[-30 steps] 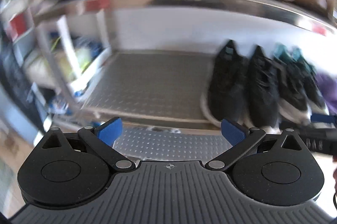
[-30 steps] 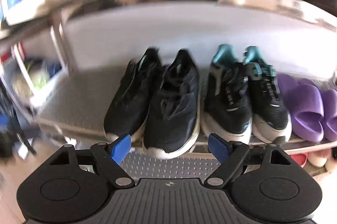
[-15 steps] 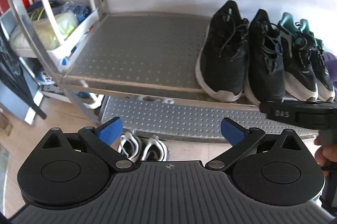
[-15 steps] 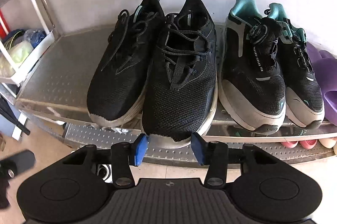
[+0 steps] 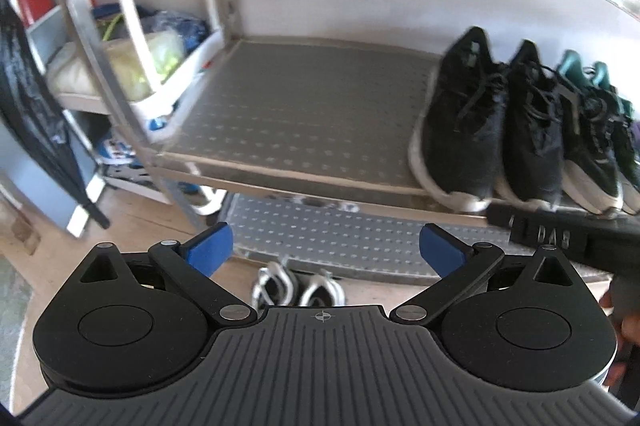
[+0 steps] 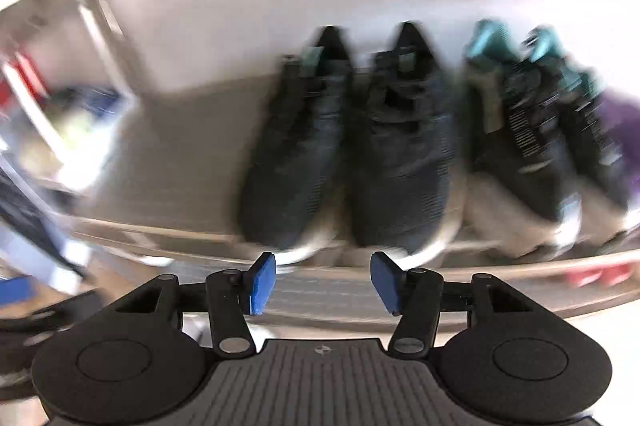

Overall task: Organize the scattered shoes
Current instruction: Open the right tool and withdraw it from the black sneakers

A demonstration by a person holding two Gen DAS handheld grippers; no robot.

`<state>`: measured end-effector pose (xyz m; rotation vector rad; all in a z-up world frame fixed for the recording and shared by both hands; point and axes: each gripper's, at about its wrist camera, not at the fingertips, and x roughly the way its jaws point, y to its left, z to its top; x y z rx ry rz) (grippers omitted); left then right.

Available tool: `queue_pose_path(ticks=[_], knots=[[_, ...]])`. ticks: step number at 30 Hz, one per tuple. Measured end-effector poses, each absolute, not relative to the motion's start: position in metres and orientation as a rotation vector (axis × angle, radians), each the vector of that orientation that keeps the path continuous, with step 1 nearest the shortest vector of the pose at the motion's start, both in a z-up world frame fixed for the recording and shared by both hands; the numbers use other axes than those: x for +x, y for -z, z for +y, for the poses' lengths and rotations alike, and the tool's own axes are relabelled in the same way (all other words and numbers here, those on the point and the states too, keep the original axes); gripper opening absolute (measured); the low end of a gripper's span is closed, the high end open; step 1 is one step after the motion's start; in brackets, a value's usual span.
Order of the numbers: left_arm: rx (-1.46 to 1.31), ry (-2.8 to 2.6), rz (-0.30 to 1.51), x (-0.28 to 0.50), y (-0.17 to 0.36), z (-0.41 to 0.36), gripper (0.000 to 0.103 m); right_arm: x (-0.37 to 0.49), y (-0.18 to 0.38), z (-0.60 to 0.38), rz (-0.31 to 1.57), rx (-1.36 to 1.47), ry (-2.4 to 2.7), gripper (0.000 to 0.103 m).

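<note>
1. The left hand-held gripper (image 5: 326,246) hung with its blue pads spread wide and nothing between them, pointing down toward the front edge of a metal shoe rack (image 5: 304,114).
2. The right hand-held gripper (image 6: 323,280) stood about half open; its jaws had just been opening a little after a squeeze, and no shoe or other thing lay between the pads.
3. Seen from the left wrist, the body of the right hand-held gripper crossed the lower right corner, in front of the shelf edge, with part of a hand (image 5: 624,322) beneath it.
4. Just beyond the right pads, a pair of black sneakers (image 6: 348,150) stood side by side on the middle shelf, toes toward the front edge and overhanging it slightly.
5. Touching or nearly touching them on the right stood a pair of black and teal sneakers (image 6: 532,130), also toes forward.
6. Further right a purple shape (image 6: 620,122) showed on the same shelf, possibly slippers; the blur made it hard to tell.
7. The left part of that shelf lay bare, a dimpled metal sheet.
8. On the floor in front of the rack, between the left pads in the picture, lay a pair of black and white shoes (image 5: 298,286), side by side.
9. To the left of the rack stood a white shelf unit (image 5: 132,74) holding bags.
</note>
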<state>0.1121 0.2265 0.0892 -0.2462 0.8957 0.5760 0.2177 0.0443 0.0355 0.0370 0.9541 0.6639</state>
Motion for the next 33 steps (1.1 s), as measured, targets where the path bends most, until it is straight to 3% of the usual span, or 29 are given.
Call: queue_pose_path(ticks=[3,12,15,19,25,27,30,33], knots=[[-0.263,-0.612,0.916,0.108,-0.084,0.239,0.102,0.223,-0.022,0.055,1.011,0.088,-0.691,0.046],[-0.247,-0.596,0.912,0.110,-0.087,0.239,0.102,0.240,-0.016,0.066,0.964,0.091,-0.618,0.041],[-0.227,-0.572,0.911,0.112,-0.087,0.234,0.102,0.234,-0.017,0.068,0.947,0.041,-0.609,0.042],[-0.214,-0.546,0.917,0.114,-0.086,0.226,0.102,0.228,-0.022,0.058,0.988,0.026,-0.590,0.054],[-0.205,-0.465,0.936,0.115,-0.086,0.206,0.102,0.219,-0.030,0.024,1.037,0.021,-0.538,0.056],[-0.203,-0.426,0.952,0.117,-0.084,0.198,0.102,0.219,-0.032,0.013,1.023,0.015,-0.518,0.055],[-0.202,-0.386,0.981,0.120,-0.078,0.189,0.102,0.222,-0.033,0.000,0.985,-0.027,-0.497,0.037],[-0.211,-0.375,1.011,0.125,-0.072,0.184,0.102,0.229,-0.027,-0.002,0.981,-0.095,-0.464,0.037]])
